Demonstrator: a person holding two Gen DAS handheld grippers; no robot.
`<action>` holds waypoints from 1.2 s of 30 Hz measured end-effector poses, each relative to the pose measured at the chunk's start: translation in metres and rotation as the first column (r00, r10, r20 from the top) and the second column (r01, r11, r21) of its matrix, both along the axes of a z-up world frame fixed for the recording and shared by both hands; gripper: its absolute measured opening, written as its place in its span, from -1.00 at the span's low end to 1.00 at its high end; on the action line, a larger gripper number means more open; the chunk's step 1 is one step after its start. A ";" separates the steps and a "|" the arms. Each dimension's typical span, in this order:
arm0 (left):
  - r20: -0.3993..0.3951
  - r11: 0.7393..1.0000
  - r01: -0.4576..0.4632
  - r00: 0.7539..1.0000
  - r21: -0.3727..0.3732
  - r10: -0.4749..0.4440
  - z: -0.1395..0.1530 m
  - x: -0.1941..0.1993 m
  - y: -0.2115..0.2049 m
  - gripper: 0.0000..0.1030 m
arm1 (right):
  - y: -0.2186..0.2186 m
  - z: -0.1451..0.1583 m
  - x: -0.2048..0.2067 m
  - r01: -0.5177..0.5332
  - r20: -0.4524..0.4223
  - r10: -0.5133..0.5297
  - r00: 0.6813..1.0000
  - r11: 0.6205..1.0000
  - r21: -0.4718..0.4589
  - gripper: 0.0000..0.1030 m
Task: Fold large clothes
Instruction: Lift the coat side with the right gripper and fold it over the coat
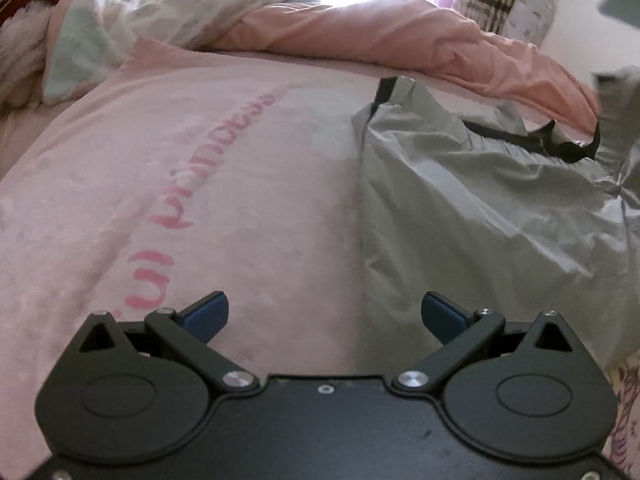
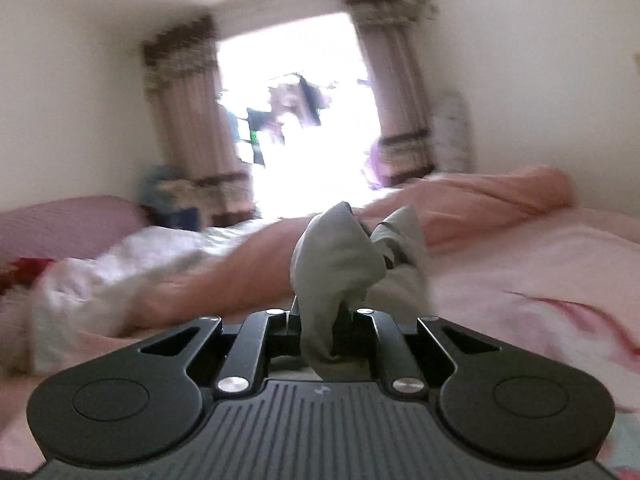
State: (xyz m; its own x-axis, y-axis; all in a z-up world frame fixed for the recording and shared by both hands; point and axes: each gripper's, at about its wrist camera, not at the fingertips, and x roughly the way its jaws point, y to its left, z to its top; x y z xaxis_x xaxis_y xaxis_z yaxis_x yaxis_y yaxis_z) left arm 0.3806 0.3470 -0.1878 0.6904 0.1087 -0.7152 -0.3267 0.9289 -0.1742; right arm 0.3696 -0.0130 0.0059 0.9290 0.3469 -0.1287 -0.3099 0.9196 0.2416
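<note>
A large grey garment (image 1: 472, 200) with black trim lies crumpled on the right half of a pink bedspread (image 1: 192, 184). My left gripper (image 1: 325, 316) hovers above the bedspread at the garment's left edge, open, with nothing between its blue pads (image 1: 208, 314). In the right wrist view, my right gripper (image 2: 318, 320) is shut on a bunched fold of the same grey garment (image 2: 336, 256), which rises in front of the camera above the bed. That view is blurred by motion.
A rumpled peach duvet (image 1: 400, 40) and a pale patterned quilt (image 1: 132, 12) are heaped along the far side of the bed. Behind them are a bright window (image 2: 304, 112) with brown curtains (image 2: 188, 120) and pale walls. A purple pillow (image 2: 68, 228) lies at the left.
</note>
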 end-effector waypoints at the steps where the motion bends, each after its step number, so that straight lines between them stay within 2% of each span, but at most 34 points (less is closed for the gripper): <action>1: -0.001 1.000 -0.008 1.000 -0.013 0.008 0.000 -0.001 0.003 1.00 | 0.019 0.006 -0.004 -0.039 0.017 0.039 0.999 0.999 0.006 -0.74; 4: -0.005 0.999 -0.024 1.000 -0.031 0.023 0.001 -0.003 0.010 1.00 | 0.065 0.009 -0.020 -0.161 0.036 0.161 0.986 0.987 0.015 -0.75; 8: -0.001 0.998 -0.039 0.999 -0.050 0.039 0.003 -0.010 0.018 1.00 | 0.122 -0.039 -0.032 -0.242 -0.051 0.238 0.970 0.964 -0.111 -0.75; 12: -0.013 0.996 -0.075 0.997 -0.040 0.074 0.006 -0.013 0.025 1.00 | 0.149 -0.096 -0.041 -0.253 -0.165 0.221 0.961 0.945 -0.208 -0.75; 16: -0.024 0.995 -0.095 0.995 -0.041 0.094 0.005 -0.020 0.027 1.00 | 0.165 -0.119 -0.047 -0.207 -0.149 0.167 0.975 0.926 -0.316 -0.72; 18: -0.051 0.994 -0.109 0.993 -0.006 0.108 0.003 -0.018 0.025 1.00 | 0.172 -0.125 -0.054 -0.194 -0.143 0.152 0.978 0.915 -0.353 -0.69; 19: -0.057 0.994 -0.108 0.993 0.007 0.108 0.003 -0.019 0.026 1.00 | 0.178 -0.122 -0.057 -0.193 -0.132 0.154 0.979 0.909 -0.370 -0.65; 22: -0.050 0.993 -0.121 0.991 -0.006 0.120 0.006 -0.022 0.030 1.00 | 0.178 -0.111 -0.063 -0.246 -0.134 0.211 0.968 0.897 -0.366 -0.25; 24: -0.039 0.991 -0.130 0.991 -0.015 0.129 0.008 -0.025 0.033 1.00 | 0.174 -0.101 -0.070 -0.306 -0.132 0.278 0.952 0.901 -0.309 -0.18; 25: -0.034 0.990 -0.138 0.990 -0.014 0.138 0.009 -0.026 0.033 1.00 | 0.169 -0.095 -0.075 -0.321 -0.114 0.300 0.947 0.902 -0.291 -0.39; 26: -0.028 0.990 -0.142 0.990 -0.014 0.141 0.010 -0.027 0.032 1.00 | 0.164 -0.090 -0.079 -0.331 -0.096 0.317 0.944 0.900 -0.284 -0.69; 28: -0.011 0.989 -0.144 0.989 -0.021 0.144 0.015 -0.030 0.029 1.00 | 0.151 -0.078 -0.086 -0.337 -0.072 0.330 0.941 0.904 -0.264 -0.70; 31: 0.038 0.988 -0.146 0.988 -0.039 0.148 0.025 -0.043 0.023 1.00 | 0.125 -0.062 -0.084 -0.379 -0.084 0.370 0.925 0.911 -0.161 -0.67; 36: 0.160 0.987 -0.149 0.974 -0.063 0.157 0.052 -0.063 0.015 1.00 | 0.092 -0.043 -0.066 -0.254 -0.029 0.252 0.967 0.962 -0.097 -0.75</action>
